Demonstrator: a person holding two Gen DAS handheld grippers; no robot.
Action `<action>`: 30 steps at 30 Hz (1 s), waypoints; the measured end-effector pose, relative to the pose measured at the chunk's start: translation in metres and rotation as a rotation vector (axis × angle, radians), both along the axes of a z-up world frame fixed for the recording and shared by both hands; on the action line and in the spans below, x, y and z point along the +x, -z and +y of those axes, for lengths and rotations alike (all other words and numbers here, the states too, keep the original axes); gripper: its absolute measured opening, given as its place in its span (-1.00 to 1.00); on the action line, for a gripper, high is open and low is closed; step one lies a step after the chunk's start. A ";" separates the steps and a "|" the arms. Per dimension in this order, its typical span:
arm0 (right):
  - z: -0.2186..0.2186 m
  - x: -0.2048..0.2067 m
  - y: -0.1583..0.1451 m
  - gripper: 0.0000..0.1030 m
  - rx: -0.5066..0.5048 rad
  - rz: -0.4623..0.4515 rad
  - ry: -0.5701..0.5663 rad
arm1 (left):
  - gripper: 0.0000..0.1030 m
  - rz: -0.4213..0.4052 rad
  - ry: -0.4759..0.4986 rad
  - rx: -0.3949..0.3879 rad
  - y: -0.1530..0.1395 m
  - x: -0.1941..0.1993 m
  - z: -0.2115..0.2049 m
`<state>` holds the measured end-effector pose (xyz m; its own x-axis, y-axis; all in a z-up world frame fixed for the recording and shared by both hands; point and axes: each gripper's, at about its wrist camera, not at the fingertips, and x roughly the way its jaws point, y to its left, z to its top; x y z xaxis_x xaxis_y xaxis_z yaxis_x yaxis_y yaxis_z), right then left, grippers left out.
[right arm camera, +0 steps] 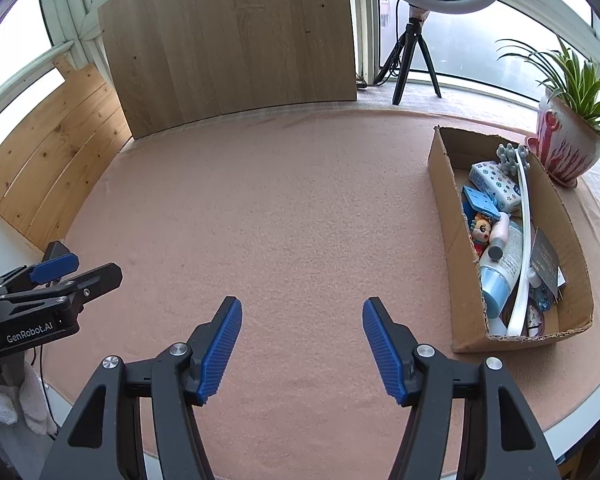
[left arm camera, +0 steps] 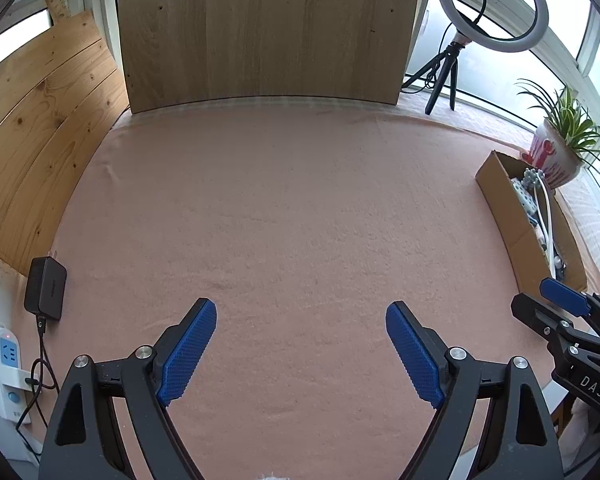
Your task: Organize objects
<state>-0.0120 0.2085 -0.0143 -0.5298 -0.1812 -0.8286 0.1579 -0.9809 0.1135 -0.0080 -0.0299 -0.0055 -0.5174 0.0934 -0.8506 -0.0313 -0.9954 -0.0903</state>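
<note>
Cardboard box point(right arm camera: 444, 216) packed w/ bottle point(right arm camera: 496, 280), doll point(right arm camera: 480, 232), misc.

Soft daylight, sharp focus, heavy fisheye.
Windows point(left arm camera: 500, 60) behind blow out white; light falls even on the pink surface point(left arm camera: 292, 208), shadows faint. Straight edges bow toward the rim, corners vignette black. Ring light point(left arm camera: 492, 4) appears unlit.
</note>
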 end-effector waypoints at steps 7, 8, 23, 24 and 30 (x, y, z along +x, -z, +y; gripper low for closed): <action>-0.002 -0.004 0.001 0.15 -0.001 0.000 -0.002 | 0.73 -0.009 -0.004 0.000 0.004 -0.005 -0.001; -0.003 -0.005 0.001 0.15 -0.001 -0.001 -0.003 | 0.73 -0.009 -0.004 0.002 0.004 -0.006 -0.002; -0.003 -0.012 0.005 0.15 -0.005 -0.011 0.001 | 0.73 -0.014 0.000 0.003 0.009 -0.013 -0.003; -0.003 -0.012 0.005 0.15 -0.007 -0.011 0.002 | 0.73 -0.014 0.000 0.002 0.009 -0.013 -0.002; -0.002 -0.015 0.007 0.15 -0.011 -0.015 0.002 | 0.73 -0.016 -0.001 -0.001 0.011 -0.014 -0.003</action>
<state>-0.0265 0.2065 -0.0216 -0.5176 -0.1893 -0.8344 0.1543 -0.9799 0.1266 -0.0223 -0.0333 -0.0162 -0.5034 0.0919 -0.8592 -0.0288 -0.9956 -0.0896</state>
